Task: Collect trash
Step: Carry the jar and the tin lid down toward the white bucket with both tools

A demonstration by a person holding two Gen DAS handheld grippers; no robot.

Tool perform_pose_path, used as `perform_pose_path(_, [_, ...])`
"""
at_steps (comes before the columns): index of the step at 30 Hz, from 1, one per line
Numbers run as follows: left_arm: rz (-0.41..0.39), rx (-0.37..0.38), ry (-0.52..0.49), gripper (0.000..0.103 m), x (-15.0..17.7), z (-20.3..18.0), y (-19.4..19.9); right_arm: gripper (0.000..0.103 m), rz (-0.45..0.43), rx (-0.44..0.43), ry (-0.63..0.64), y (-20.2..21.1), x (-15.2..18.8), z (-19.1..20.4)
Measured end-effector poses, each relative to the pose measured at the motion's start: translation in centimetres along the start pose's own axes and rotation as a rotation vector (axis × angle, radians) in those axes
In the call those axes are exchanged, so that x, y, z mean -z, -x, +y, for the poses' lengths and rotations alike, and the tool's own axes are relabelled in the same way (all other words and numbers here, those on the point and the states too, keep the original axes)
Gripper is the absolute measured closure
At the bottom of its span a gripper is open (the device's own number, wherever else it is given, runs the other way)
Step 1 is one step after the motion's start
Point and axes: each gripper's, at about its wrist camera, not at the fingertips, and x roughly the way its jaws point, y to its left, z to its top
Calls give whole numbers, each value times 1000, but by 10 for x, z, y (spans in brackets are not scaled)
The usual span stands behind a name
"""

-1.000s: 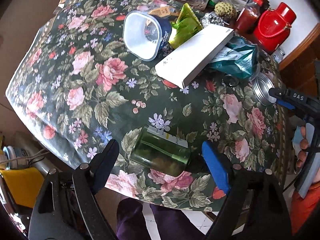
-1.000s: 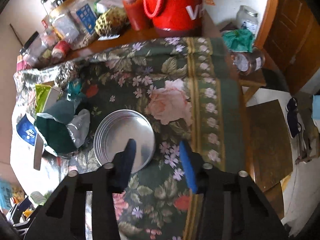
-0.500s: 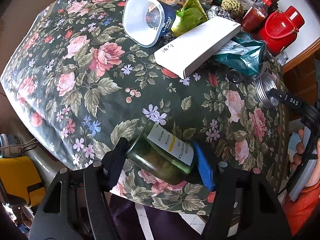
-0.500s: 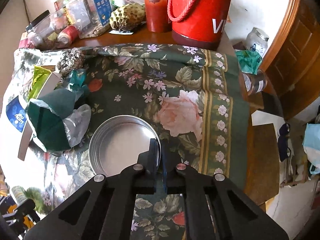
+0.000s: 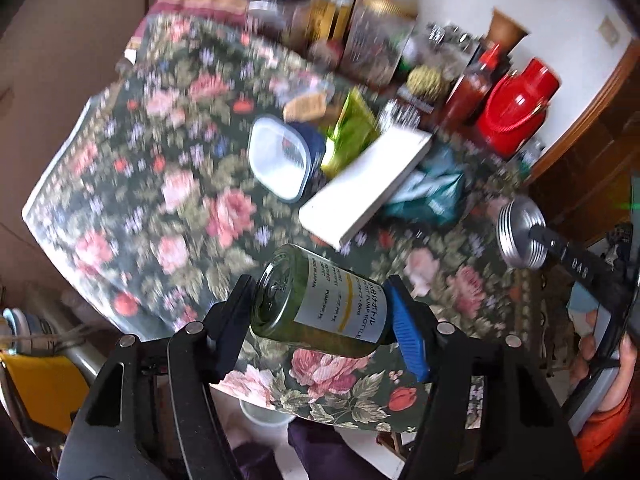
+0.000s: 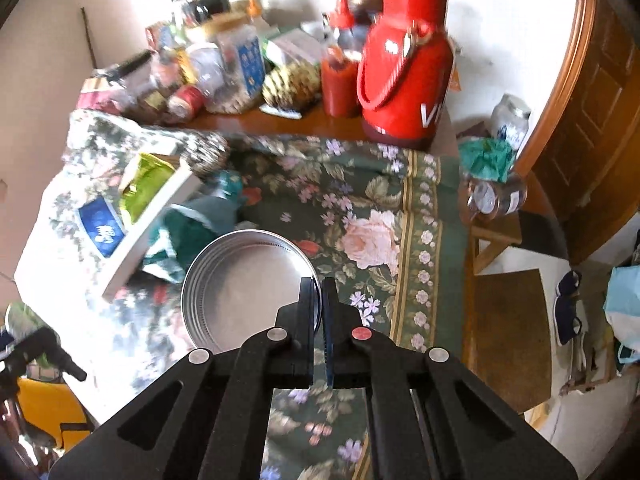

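Your left gripper (image 5: pixel 320 316) clamps the green bottle (image 5: pixel 320 304), now lifted off the tablecloth (image 5: pixel 180 184) near its front edge. Your right gripper (image 6: pixel 319 304) pinches the metal lid (image 6: pixel 248 280) rim, also raised.

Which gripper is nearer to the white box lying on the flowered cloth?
Hard to call; perhaps the right. The right gripper, shut on the metal lid, hangs beside the white box. The left gripper holds the green bottle above the cloth's near edge.
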Motion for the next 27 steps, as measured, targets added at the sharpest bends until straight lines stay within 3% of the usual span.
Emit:
perform_pose_path(8, [-149, 77, -111, 39, -4, -2, 67, 100, -111, 8, 0, 64, 11, 24])
perform_pose_path(14, [-231, 158, -222, 39, 12, 7, 121, 100, -193, 34, -39, 115, 33, 51])
perform_pose_path(27, [-293, 278, -358, 39, 85, 79, 207, 100, -292, 128, -169, 202, 138, 128])
